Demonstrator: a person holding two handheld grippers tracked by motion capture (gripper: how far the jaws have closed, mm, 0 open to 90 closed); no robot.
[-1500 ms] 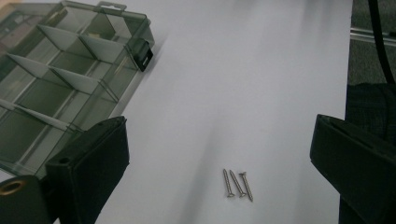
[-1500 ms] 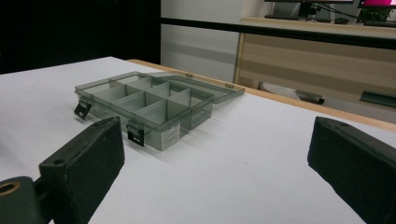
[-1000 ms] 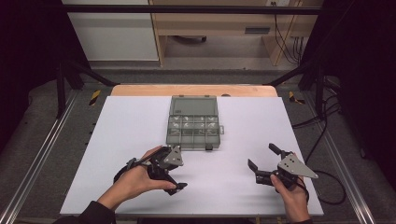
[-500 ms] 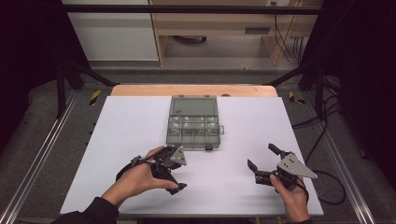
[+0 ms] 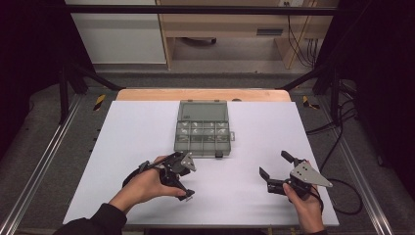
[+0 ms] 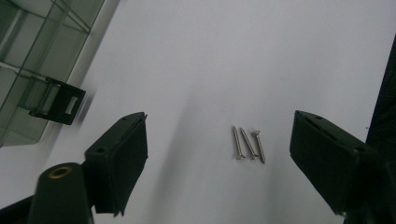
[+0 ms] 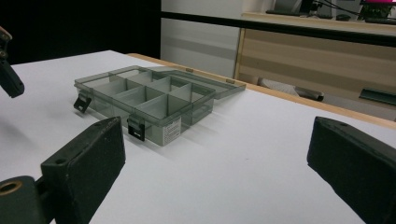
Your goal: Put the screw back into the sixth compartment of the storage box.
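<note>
While we hold a hand-held gripper in each hand over the white desk [image 5: 127,132], our left hand-held gripper [image 5: 182,182] tips down toward three small screws [image 6: 248,143]. They lie side by side, touching or nearly so, on bare desk just in front of the organiser box, between the two black jaws. The jaws stand wide and have just been closing in, but neither pad touches a screw yet, so nothing is held. We judge the jaws are straddling the screws to pinch one up.

The clear organiser box [image 5: 202,133] sits at the middle of the desk with its lid folded back flat, its compartments open, probably to take the screws. Its black latch [image 6: 53,100] hangs just beside our left jaw.

Our right hand-held gripper [image 5: 277,170] waits well apart to the right, jaws wide and empty, pointed toward the box.
</note>
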